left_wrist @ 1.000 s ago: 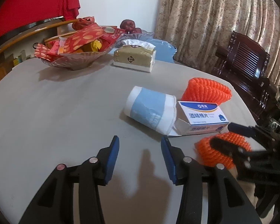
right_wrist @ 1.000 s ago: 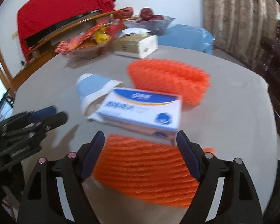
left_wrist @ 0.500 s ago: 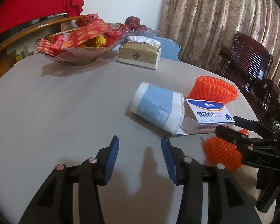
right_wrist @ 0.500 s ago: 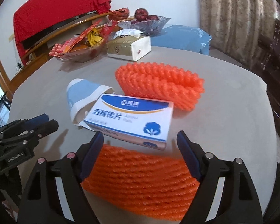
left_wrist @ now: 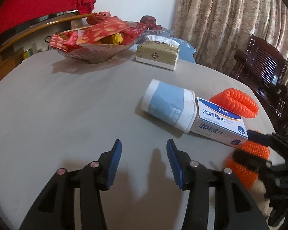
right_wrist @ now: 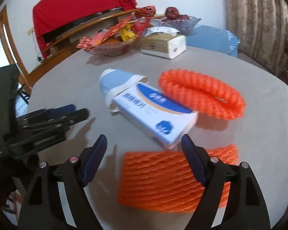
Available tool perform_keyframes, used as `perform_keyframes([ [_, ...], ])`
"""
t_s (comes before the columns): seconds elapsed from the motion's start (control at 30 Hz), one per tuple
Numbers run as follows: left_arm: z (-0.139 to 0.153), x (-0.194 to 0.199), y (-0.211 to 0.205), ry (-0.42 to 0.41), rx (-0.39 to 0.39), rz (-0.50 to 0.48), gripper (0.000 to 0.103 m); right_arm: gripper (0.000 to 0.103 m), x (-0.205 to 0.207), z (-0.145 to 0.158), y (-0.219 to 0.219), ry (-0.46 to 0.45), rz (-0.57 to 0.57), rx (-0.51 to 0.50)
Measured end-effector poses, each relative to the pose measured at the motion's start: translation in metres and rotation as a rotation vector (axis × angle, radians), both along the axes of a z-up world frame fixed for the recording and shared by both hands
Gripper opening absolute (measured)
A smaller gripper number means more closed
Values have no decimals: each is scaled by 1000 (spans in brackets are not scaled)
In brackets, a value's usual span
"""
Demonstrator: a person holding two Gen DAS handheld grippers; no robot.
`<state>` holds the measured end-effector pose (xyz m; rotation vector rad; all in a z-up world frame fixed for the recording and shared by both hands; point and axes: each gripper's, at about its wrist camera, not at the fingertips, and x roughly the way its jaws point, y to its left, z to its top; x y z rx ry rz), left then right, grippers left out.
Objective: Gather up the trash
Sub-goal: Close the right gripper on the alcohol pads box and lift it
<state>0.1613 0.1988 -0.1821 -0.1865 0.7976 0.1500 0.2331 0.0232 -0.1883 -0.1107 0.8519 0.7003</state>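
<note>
The left gripper [left_wrist: 144, 153], black-armed with blue pads, is hovering over a bare stretch of the grey round table [left_wrist: 57, 115], its fingers standing apart with nothing between them. The right gripper [right_wrist: 144, 151] is also holding its fingers wide apart, pointing down at the trash; the near orange foam fruit net [right_wrist: 163, 180] is lying flat on the table below and between its arms, though the pads are not pressing on it.

Just beyond that net a white-and-blue cardboard box with Chinese lettering [right_wrist: 155, 115] is lying on its side, one end touching a white-and-blue roll of thin plastic bags [right_wrist: 115, 82] — the roll is resting on the table towards the middle. Behind the box, a second orange foam net, curled into a long loop [right_wrist: 201, 95], is sitting near the table's far right edge.

At the back of the table a glass bowl heaped with red snack packets [left_wrist: 94, 44] is standing beside a gold-and-white tissue box [left_wrist: 157, 55], and a blue plastic bag [right_wrist: 211, 38] is showing behind that. A dark wooden chair [left_wrist: 263, 71] is standing by the patterned curtain [left_wrist: 220, 19].
</note>
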Motion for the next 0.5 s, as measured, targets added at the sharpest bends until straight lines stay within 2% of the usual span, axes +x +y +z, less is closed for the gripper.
perform_keyframes([
  [0.13,0,1,1,3,-1,-5,49,77,20,-4,-4,21,-14,-16],
  [0.23,0,2,-1,3,-2,-6,49,84,29,-7,0,25,4,-26],
  [0.37,-1,3,-3,6,1,-9,49,86,38,-11,5,29,15,-35],
  [0.43,-1,3,-4,6,3,-11,49,77,40,-12,5,44,26,-19],
  [0.5,-1,3,-4,8,3,-10,49,74,36,-11,6,42,47,-16],
])
